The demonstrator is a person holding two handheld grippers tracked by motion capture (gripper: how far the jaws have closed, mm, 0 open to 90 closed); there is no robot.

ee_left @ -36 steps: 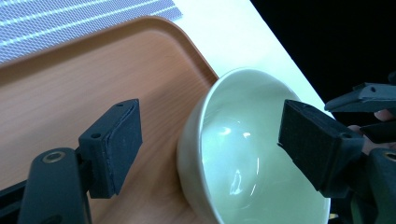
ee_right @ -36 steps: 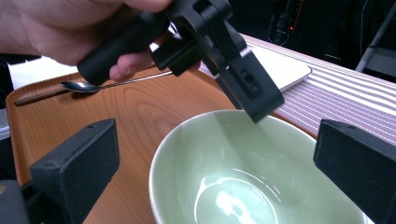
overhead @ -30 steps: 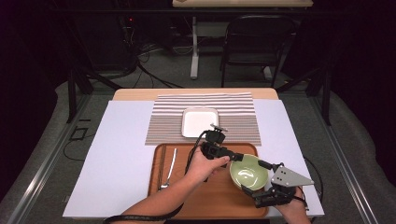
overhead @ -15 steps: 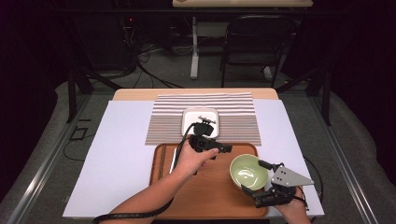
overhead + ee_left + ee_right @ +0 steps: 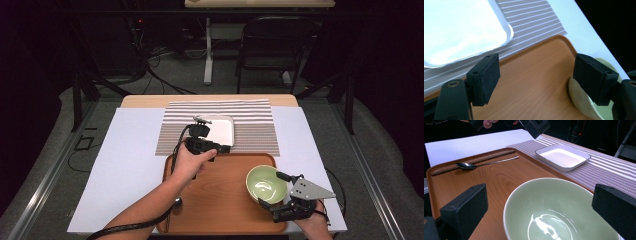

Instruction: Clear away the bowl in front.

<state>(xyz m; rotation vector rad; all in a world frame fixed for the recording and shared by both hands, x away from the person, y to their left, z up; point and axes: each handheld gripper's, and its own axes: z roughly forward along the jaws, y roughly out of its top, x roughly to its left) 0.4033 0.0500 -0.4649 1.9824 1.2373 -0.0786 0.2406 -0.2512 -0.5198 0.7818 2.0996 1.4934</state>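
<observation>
- We work at a table (image 5: 135,180) covered in white sheet, in a dark room with a chair (image 5: 274,45) and cables on the floor beyond the far edge.
- The thing in hand is the green bowl (image 5: 266,184): it stands upright and empty on the wooden tray (image 5: 220,200), near the tray's right edge, toward its near right corner.
- Our right gripper (image 5: 281,194) sits at the tray's near right corner with its jaws spread wide on either side of the bowl. In the right gripper view the bowl (image 5: 559,212) lies between the two pads, and neither pad touches it.
- Our left gripper (image 5: 220,148) hovers over the tray's far edge, just beside the white square dish (image 5: 218,129). Its jaws stand apart and hold nothing; in the left gripper view we see the dish (image 5: 461,27), the tray (image 5: 534,82) and a slice of the bowl's rim (image 5: 581,97) behind the right pad.
- The dish rests on the striped mat (image 5: 250,125), which runs along the far edge of the tabletop.
- A spoon (image 5: 484,163) and a dark stick-like utensil (image 5: 474,162) lie near the tray's left edge, well apart from the bowl.
- We judge the main risk to be the grip: the bowl's glazed, curved wall could slip or tip if the pads close too low or off centre.
- A sideways push from one pad could slide the bowl toward the tray's right edge.
- Carried to the mat, the bowl could knock the dish or our left gripper.
</observation>
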